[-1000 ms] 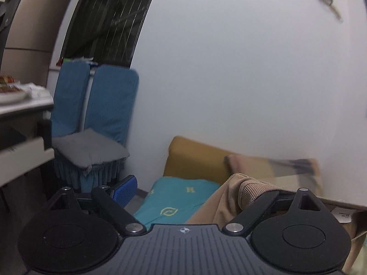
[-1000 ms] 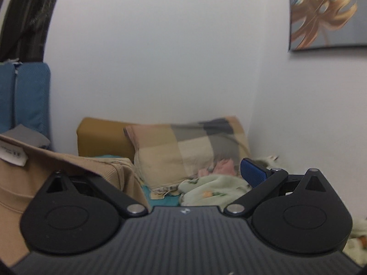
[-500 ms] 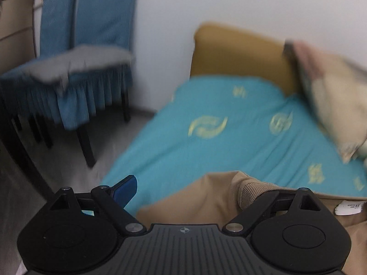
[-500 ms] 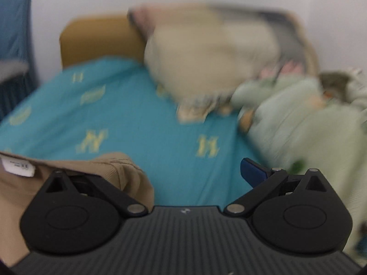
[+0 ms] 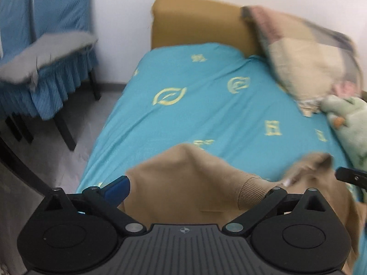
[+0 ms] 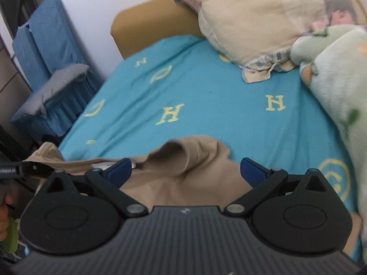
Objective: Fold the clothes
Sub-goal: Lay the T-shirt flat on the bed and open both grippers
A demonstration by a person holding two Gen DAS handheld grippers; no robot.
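a: where is the tan sweater (image 5: 183,183)?

b: it lies at the near end of the bed (image 5: 206,105), on the teal sheet. the neck end is bunched up in soft bumps, and a ribbed edge (image 5: 250,192) shows by the left tongs (image 5: 197,190).

a: what are the tongs doing?

b: the right tongs (image 6: 185,171) stand wide open over the cloth and hold nothing. on the left tongs only one blue finger (image 5: 117,186) shows. the other is under the ribbed edge, so the person may still have a pinch there, but one cannot tell.

a: how will the sweater handle?

b: it looks soft, light and floppy. it will sag and wrinkle, not stay stiff. it will likely not slip much on the sheet. the best places to grab look like the ribbed edge and the shoulders, one in each tongs, so it can be pulled flat first.

a: and the bed?

b: it is soft, with yellow shapes on the sheet, and has lots of free room in the middle. a checked pillow (image 6: 259,16) leans at the far end against a mustard headboard (image 5: 197,20). a pale green fuzzy blanket (image 6: 339,73) is piled on the right side, near the sweater.

a: and the room?

b: a blue chair (image 6: 45,68) with a grey cushion (image 6: 57,84) stands on the floor to the left, by a white wall.
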